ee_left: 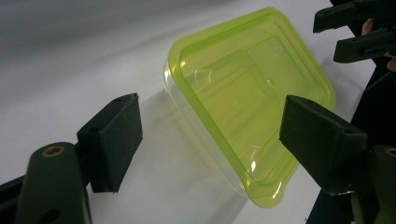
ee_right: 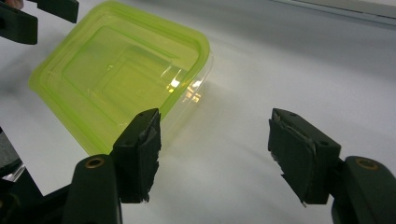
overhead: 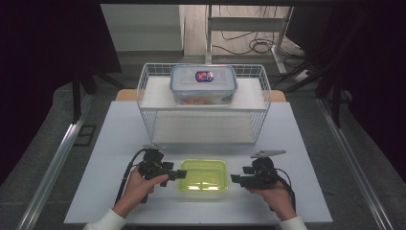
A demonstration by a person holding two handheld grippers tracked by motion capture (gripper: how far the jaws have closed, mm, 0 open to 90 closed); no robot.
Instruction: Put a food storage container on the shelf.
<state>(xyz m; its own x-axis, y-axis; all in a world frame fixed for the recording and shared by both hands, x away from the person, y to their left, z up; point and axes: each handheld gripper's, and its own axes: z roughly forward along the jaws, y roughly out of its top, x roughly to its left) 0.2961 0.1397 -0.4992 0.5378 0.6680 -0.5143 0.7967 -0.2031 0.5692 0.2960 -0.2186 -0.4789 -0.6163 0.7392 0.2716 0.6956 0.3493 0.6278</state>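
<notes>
Your left gripper [overhead: 181,173] sits low at the near left, jaws wide apart and holding nothing, tips just beside the left edge of the green-lidded container [overhead: 202,175]. Your right gripper [overhead: 235,178] mirrors it at the near right, jaws wide too, with a small gap to the container's right edge. The container lies flat on the white table [overhead: 95,182], lid on, between both grippers. Bare tabletop left and right of your hands. Farther back a white wire basket [overhead: 143,96] spans the table, with a clear blue-lidded box [overhead: 204,84] resting on it.
</notes>
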